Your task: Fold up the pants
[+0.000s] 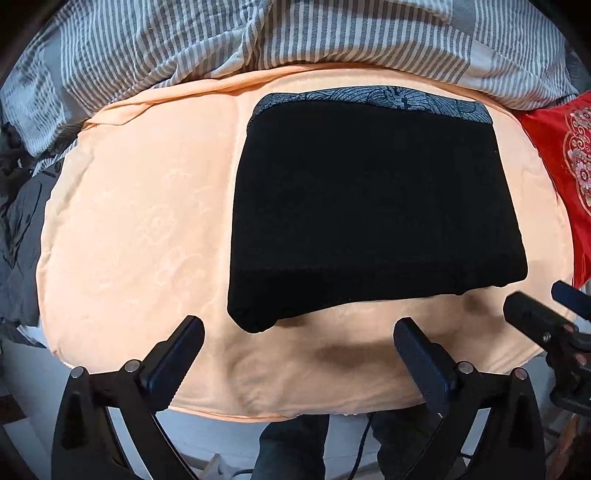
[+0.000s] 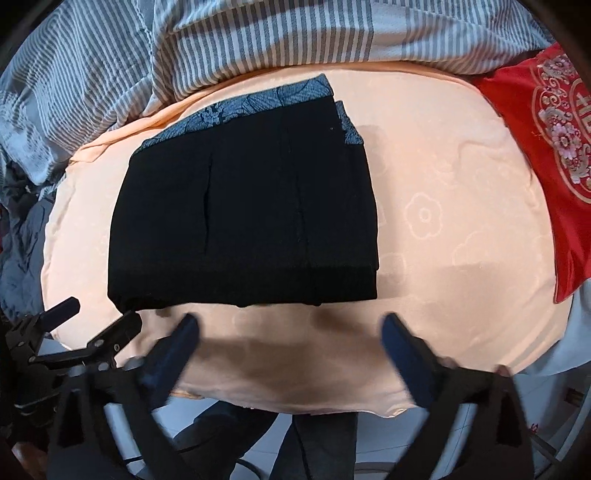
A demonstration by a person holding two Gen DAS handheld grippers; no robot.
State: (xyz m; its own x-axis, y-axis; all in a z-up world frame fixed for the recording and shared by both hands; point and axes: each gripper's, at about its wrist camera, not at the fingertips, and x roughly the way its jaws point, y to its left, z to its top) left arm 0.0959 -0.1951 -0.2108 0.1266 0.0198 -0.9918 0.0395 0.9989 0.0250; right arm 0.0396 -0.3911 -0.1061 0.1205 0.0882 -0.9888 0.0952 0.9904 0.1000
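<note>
The black pants (image 1: 369,206) lie folded into a flat rectangle on the peach blanket (image 1: 140,229), with a blue-grey patterned lining (image 1: 373,95) showing along the far edge. They also show in the right wrist view (image 2: 243,218). My left gripper (image 1: 299,328) is open and empty, just in front of the folded pants' near edge. My right gripper (image 2: 290,325) is open and empty, also just short of the near edge. The right gripper shows at the right of the left wrist view (image 1: 550,306); the left gripper shows at the left of the right wrist view (image 2: 99,314).
A grey-and-white striped duvet (image 1: 258,33) is bunched behind the blanket. A red embroidered cushion (image 2: 550,147) lies at the right. Dark clothes (image 1: 22,229) are heaped at the left. The blanket's near edge (image 1: 258,413) drops off to the floor and the person's legs (image 1: 291,450).
</note>
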